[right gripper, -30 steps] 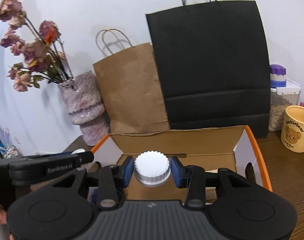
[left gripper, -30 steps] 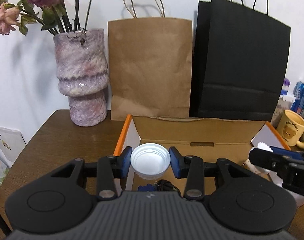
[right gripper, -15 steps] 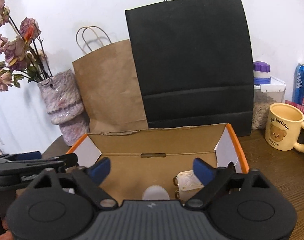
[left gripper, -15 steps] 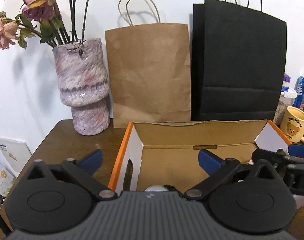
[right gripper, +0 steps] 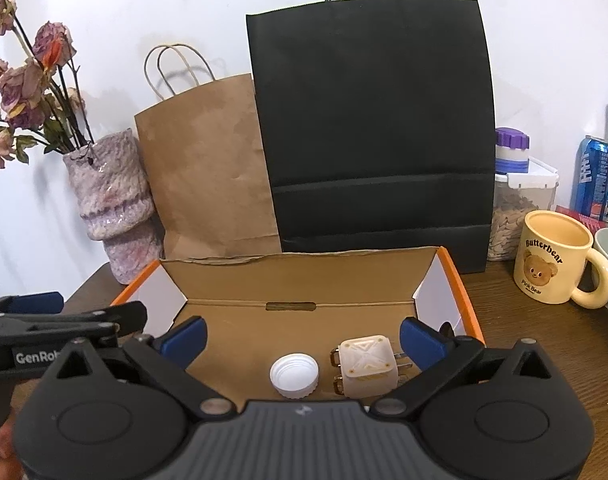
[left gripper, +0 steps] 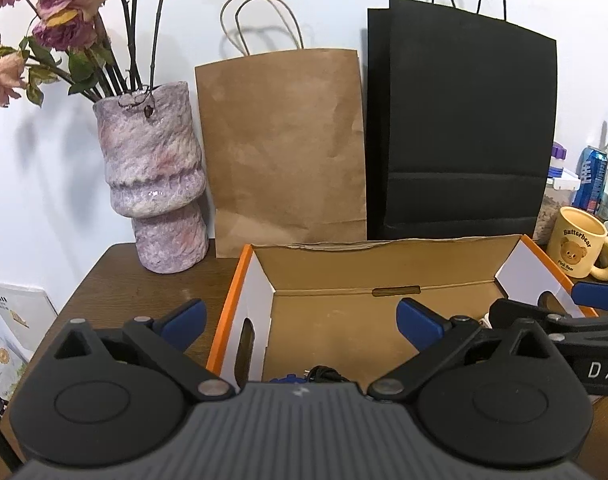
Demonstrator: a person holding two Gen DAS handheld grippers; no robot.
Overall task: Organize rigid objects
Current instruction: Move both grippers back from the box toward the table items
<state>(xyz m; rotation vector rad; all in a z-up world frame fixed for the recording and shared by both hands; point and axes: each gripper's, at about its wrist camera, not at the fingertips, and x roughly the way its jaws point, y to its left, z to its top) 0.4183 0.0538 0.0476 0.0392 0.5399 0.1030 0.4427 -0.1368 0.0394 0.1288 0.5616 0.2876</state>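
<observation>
An open cardboard box with orange edges (left gripper: pixel 240 276) (right gripper: pixel 459 284) stands on the wooden table. In the right wrist view a white bottle cap (right gripper: pixel 294 375) lies open side up on the box floor, beside a cream plug-like block with metal prongs (right gripper: pixel 365 366). My right gripper (right gripper: pixel 302 338) is open and empty above them. My left gripper (left gripper: pixel 300 322) is open and empty over the box's left end; a dark cable and a blue item (left gripper: pixel 323 374) show just past its body. The cap it dropped is hidden.
A pink stone vase with dried roses (left gripper: pixel 154 176), a brown paper bag (left gripper: pixel 282 148) and a black paper bag (left gripper: pixel 461 136) stand behind the box. A yellow bear mug (right gripper: pixel 551 258), a jar with a purple lid (right gripper: pixel 511 152) and cans stand at the right.
Both grippers opened and let go of their white caps, which dropped into the box. Both grippers have since pulled back and up a little.
</observation>
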